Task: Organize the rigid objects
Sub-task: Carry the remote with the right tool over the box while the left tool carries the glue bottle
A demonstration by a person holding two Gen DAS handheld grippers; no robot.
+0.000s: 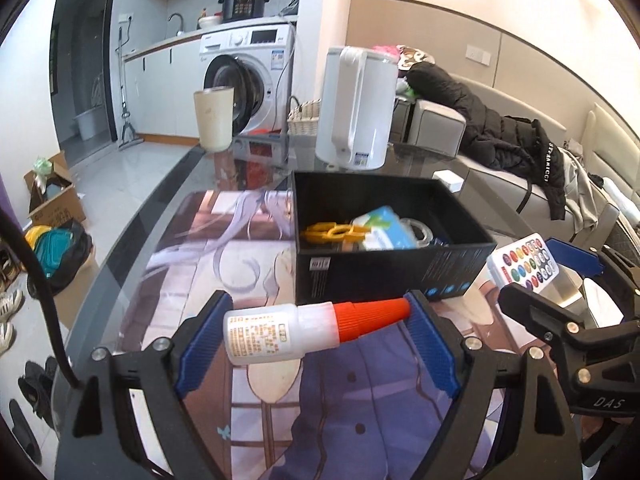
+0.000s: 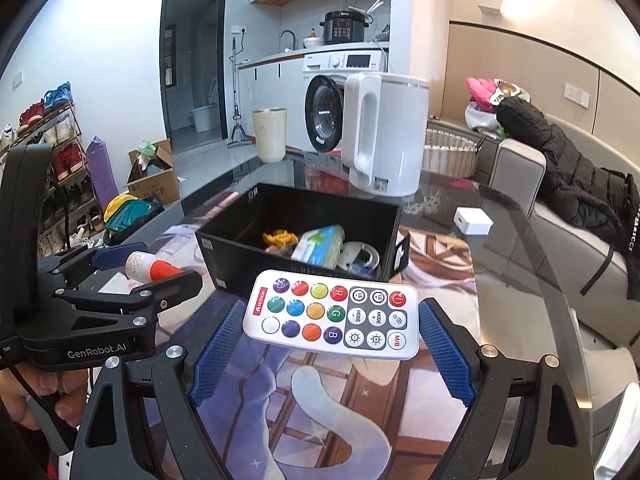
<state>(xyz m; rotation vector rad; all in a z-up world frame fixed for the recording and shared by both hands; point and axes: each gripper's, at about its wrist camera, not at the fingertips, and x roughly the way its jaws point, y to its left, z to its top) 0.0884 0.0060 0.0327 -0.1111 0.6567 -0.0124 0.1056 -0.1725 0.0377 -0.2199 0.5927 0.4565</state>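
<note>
My left gripper (image 1: 316, 326) is shut on a white glue bottle with an orange cap (image 1: 304, 330), held sideways above the mat, just in front of the black box (image 1: 384, 276). My right gripper (image 2: 330, 326) is shut on a white remote with coloured buttons (image 2: 332, 314), also held in front of the black box (image 2: 228, 256). The box holds a yellow toy (image 1: 334, 233), a blue-green packet (image 1: 386, 228) and a clear tape roll (image 1: 418, 232). The remote shows at the right in the left wrist view (image 1: 524, 262); the glue bottle shows at the left in the right wrist view (image 2: 150, 267).
A white kettle (image 1: 354, 108) and a beige cup (image 1: 214, 118) stand behind the box on the glass table (image 1: 172, 188). A small white block (image 2: 472, 221) lies to the right. A printed mat (image 1: 224, 240) covers the table. A sofa with a black jacket (image 1: 500, 128) is at the right.
</note>
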